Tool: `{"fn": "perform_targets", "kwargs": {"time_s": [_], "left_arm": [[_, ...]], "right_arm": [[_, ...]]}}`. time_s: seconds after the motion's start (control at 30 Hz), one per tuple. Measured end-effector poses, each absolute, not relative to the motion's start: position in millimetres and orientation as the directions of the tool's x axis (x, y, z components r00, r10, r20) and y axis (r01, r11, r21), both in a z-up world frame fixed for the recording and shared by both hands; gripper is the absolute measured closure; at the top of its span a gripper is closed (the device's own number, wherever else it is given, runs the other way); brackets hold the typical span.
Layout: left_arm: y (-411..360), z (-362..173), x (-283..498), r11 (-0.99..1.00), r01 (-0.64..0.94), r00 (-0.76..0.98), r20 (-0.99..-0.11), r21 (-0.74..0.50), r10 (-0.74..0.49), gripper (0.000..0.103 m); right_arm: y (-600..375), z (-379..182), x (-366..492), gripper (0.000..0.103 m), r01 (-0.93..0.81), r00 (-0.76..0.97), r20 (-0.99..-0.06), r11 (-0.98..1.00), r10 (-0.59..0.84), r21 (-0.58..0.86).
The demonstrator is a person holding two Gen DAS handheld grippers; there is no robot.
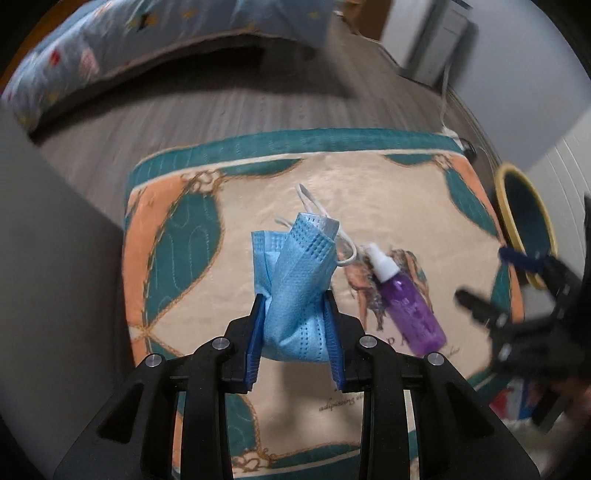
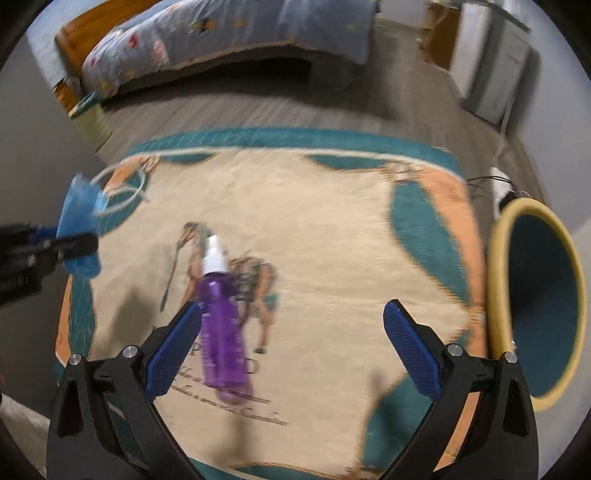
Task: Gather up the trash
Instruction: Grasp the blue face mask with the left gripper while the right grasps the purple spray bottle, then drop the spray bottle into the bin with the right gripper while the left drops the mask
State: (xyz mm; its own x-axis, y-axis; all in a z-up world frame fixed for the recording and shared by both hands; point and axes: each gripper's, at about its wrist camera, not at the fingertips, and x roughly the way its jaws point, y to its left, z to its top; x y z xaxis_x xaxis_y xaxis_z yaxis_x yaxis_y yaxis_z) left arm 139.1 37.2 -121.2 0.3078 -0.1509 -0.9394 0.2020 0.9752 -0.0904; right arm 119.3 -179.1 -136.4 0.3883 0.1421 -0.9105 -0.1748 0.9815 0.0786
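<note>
My left gripper (image 1: 295, 306) is shut on a crumpled blue face mask (image 1: 295, 269) and holds it above the patterned rug (image 1: 388, 192); its white ear loops hang free. It also shows at the left of the right wrist view (image 2: 79, 221). A purple spray bottle (image 1: 406, 299) with a white cap lies on the rug, right of the mask. In the right wrist view the bottle (image 2: 219, 325) lies just inside my left finger. My right gripper (image 2: 291, 314) is open and empty above the rug; it also shows blurred in the left wrist view (image 1: 491, 280).
A dark blue bin with a yellow rim (image 2: 539, 295) stands at the rug's right edge, also in the left wrist view (image 1: 524, 221). A bed with a blue quilt (image 2: 229, 33) is at the back. A white appliance (image 2: 491, 66) and a cable (image 2: 498, 177) are at the back right.
</note>
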Motion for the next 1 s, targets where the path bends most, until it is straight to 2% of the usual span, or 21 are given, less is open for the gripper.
{"fn": "perform_targets", "kwargs": {"time_s": [0.07,0.33,0.43,0.5,0.77,1.0], "left_arm": [[36.2,-122.2,142.8,0.975,0.202,0.307,-0.940,-0.091,-0.151,0.071],[26.7,-130.9,148.7,0.968,0.228,0.287,-0.942,-0.107,-0.171,0.071],[25.9,-133.0,149.4,0.967,0.231,0.280,-0.945,-0.105,-0.170,0.071],[25.4,-132.9,149.3,0.967,0.232,0.282,-0.945,-0.102,-0.167,0.071],[21.6,-131.7,148.3,0.966,0.242,0.291,-0.943,-0.091,-0.162,0.071],[11.8,-129.2,144.7,0.961,0.268,0.302,-0.942,-0.065,-0.148,0.071]], "right_arm": [[-166.6,-144.9,120.2,0.010,-0.203,0.373,-0.916,0.976,0.149,0.076],[-134.0,-176.3,120.2,0.033,-0.294,0.304,-0.942,0.955,0.139,0.046],[-129.0,-182.5,119.6,0.050,-0.318,0.291,-0.947,0.947,0.138,0.040],[-127.0,-183.8,119.1,0.071,-0.335,0.275,-0.950,0.941,0.150,0.052],[-152.7,-154.7,124.2,0.071,-0.273,0.316,-0.932,0.958,0.177,0.090],[-208.0,-116.5,133.8,0.071,-0.149,0.386,-0.905,0.980,0.180,0.132]]}}
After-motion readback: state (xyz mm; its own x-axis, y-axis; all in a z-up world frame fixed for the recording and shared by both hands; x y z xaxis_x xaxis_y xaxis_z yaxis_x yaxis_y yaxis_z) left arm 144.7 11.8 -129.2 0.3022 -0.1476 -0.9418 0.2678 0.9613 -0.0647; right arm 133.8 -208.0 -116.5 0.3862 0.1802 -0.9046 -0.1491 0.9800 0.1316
